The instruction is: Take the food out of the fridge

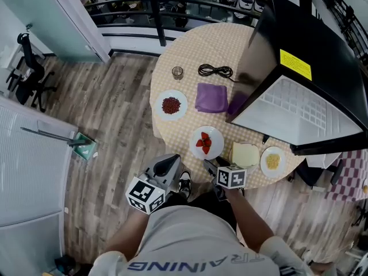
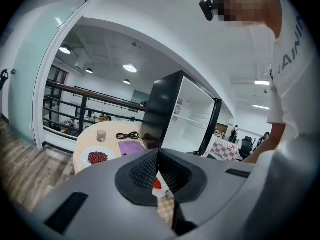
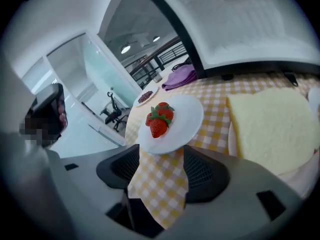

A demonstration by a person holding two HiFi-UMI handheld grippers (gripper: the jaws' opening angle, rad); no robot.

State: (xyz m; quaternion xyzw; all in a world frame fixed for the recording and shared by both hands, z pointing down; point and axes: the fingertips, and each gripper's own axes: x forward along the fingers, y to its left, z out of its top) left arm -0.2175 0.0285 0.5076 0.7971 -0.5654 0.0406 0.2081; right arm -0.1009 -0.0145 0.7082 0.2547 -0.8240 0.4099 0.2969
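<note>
A grey wood-plank floor (image 1: 115,114) is seen around the round, yellow-checked tabletop (image 1: 184,50); a black railing (image 1: 156,16) is set behind it, a black office chair (image 1: 29,68) at the left.

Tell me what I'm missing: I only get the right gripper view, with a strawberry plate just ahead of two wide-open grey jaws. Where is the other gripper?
Observer: The left gripper is off the table, over the wooden floor, close to the person's body.
Visitor: Is it carrying anything?
Observer: No. In its own view its jaws are closed together with nothing between them.
Visitor: And what sits beyond the yellow slab at my right edge?
Observer: A small plate of yellow food, beside the slab near the table's rim.
</note>
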